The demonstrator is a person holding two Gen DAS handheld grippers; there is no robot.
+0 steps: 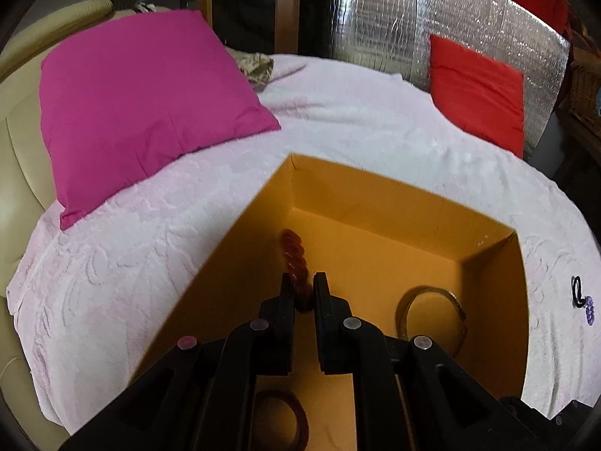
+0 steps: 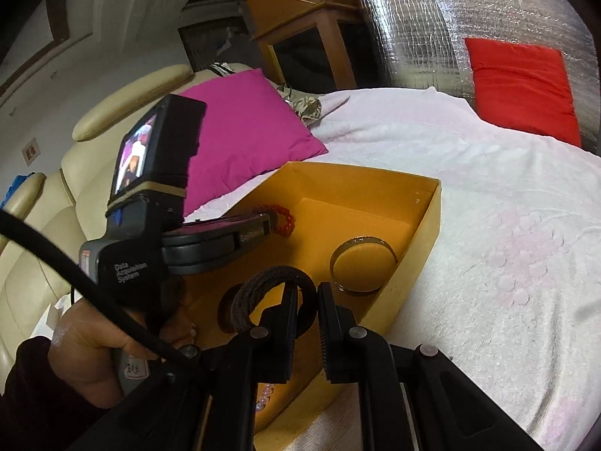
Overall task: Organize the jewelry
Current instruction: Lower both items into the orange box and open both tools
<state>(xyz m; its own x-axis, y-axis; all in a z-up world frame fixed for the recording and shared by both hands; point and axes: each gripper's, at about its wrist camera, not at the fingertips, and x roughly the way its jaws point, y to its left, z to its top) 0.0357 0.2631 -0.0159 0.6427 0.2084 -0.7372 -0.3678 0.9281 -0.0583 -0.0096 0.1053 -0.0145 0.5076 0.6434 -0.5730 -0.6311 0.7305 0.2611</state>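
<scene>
the red bead bracelet (image 1: 298,263) hangs inside the orange box (image 1: 375,191), pinched at its near end between the fingers of your left gripper (image 1: 303,282). its long axis runs straight ahead of that gripper, away from you, toward the box's far left corner, with the loose end near the floor there. the jaws stand narrowly apart, clenched on the beads. letting go here would likely drop it along the left wall.

your right gripper (image 2: 308,293) sits over the near part of the box, a dark braided band (image 2: 263,293) looped over its left finger; i cannot tell whether the jaws grip it. a gold bangle (image 2: 362,263) lies flat on the box floor just beyond, to the right.

outside the box, on the pale pink blanket (image 1: 150,244), a small purple piece (image 1: 586,306) lies to the right, nearer your right hand. a magenta cushion (image 1: 142,105) sits beyond.
</scene>
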